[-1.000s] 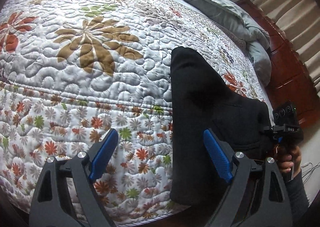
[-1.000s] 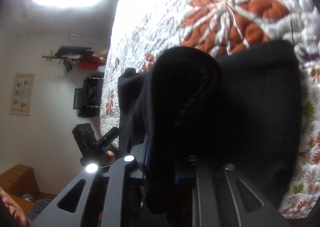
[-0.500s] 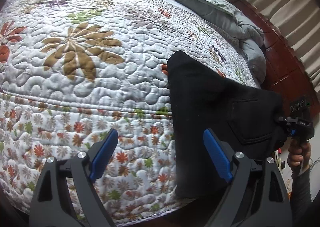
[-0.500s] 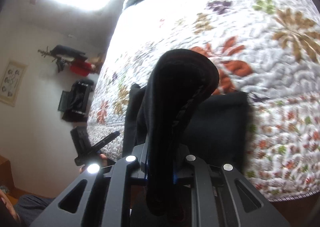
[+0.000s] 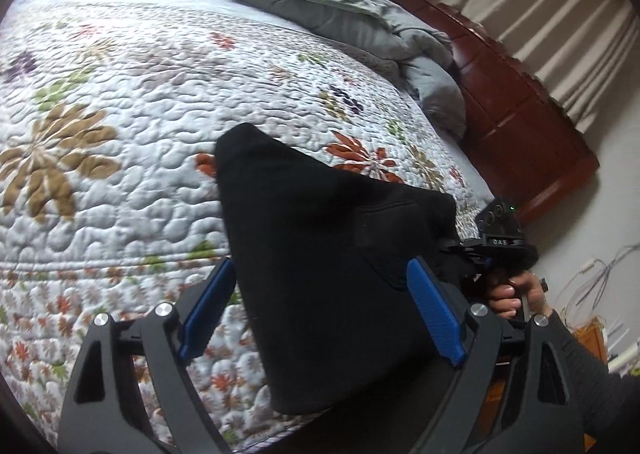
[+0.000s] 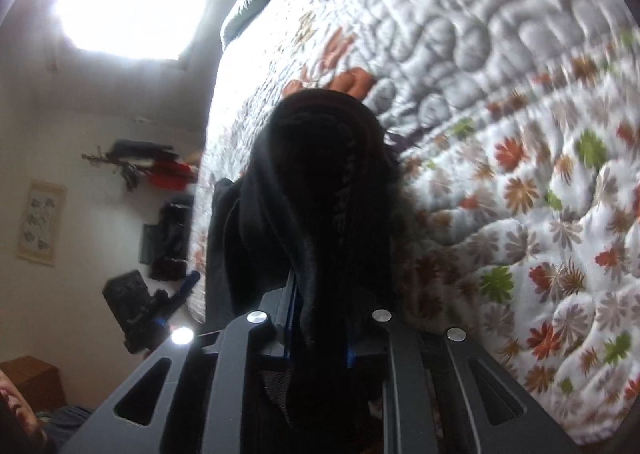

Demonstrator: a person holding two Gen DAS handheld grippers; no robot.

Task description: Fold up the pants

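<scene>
Black fabric pants [image 5: 320, 254] lie partly on the white floral quilted bedspread [image 5: 140, 126], hanging over its near edge, right corner lifted. Right gripper [image 6: 320, 338] is clenched on a thick bunched wad of the pants at the far right of the left-wrist view; the person's hand [image 5: 516, 290] holds its handle. Left gripper [image 5: 320, 318] is released, blue pads [image 5: 434, 318] spread wide, nothing between them; the pants sit just beyond the gap.

Risks, as a guess: only one corner is held, so pulling could drag the whole garment off the bed edge. The bunched grip could carry a crooked crease into the fold. The left gripper, closing late, could catch one layer only. Grey rumpled duvet [image 5: 320, 10] far off, well apart.
</scene>
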